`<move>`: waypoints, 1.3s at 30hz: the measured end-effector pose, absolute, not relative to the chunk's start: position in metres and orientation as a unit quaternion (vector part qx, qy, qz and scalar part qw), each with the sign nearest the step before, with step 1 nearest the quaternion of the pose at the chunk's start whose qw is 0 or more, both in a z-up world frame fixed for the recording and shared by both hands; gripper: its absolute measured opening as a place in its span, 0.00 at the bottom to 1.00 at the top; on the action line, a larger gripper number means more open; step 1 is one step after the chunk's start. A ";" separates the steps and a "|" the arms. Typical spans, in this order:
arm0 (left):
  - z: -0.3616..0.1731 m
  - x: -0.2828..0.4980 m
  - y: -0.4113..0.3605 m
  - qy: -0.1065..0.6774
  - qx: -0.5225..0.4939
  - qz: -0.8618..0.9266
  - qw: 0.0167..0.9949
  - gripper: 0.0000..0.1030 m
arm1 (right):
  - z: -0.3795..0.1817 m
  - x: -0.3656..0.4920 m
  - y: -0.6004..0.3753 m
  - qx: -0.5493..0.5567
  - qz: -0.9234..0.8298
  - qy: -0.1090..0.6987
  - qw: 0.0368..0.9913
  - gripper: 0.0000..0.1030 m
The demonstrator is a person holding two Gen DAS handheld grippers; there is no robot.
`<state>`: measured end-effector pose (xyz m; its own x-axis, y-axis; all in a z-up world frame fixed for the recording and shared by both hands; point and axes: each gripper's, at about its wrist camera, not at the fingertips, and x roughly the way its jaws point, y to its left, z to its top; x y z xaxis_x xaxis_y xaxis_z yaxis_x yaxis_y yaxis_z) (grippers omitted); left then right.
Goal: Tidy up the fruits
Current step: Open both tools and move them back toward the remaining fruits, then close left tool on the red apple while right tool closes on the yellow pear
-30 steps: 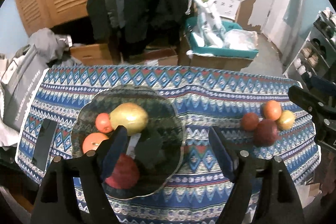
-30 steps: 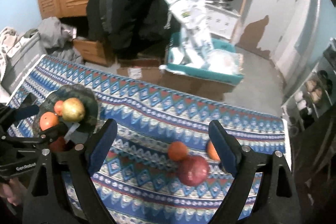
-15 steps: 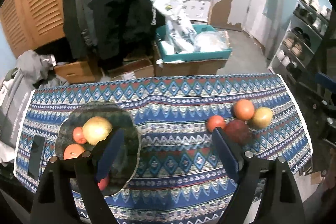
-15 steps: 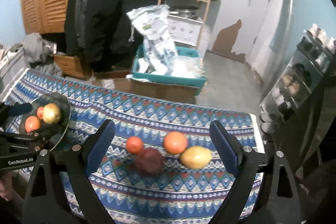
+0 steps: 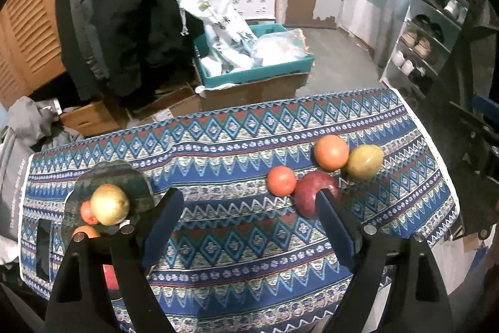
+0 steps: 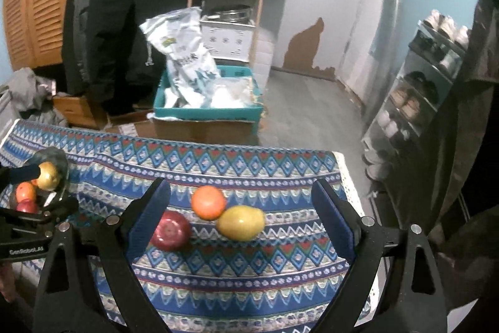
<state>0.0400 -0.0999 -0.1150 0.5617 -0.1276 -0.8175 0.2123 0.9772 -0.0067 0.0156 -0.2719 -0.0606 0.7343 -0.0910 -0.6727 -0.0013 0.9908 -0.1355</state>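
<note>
Small orange fruit [image 5: 281, 180] beside red apple [image 5: 312, 195]: left view only.

A: What colours cover the worktop?
B: A cloth [image 5: 237, 142] of blue, red and cream zigzags and diamonds.
A: And the fruit?
B: A dark red apple [image 6: 170, 230], an orange [image 6: 208, 202] and a yellow mango [image 6: 240, 222]; blue pads [image 6: 146, 216] on a black tool [image 6: 240, 216].
</note>
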 end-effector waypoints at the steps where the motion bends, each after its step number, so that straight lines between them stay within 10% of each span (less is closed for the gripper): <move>1: -0.116 0.041 -0.104 0.459 0.048 -0.098 0.882 0.85 | -0.062 0.016 -0.276 -0.061 -0.027 0.365 0.929 0.88; 39: -0.240 0.085 -0.193 0.567 0.065 -0.116 0.813 0.85 | -0.193 0.055 -0.350 -0.009 -0.074 0.514 0.855 0.88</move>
<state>0.0850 -0.1928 -0.2402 0.3296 -0.1153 -0.9371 0.2632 0.9644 -0.0260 0.0545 -0.3501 -0.1933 0.4615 -0.1365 -0.8766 0.1171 0.9888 -0.0923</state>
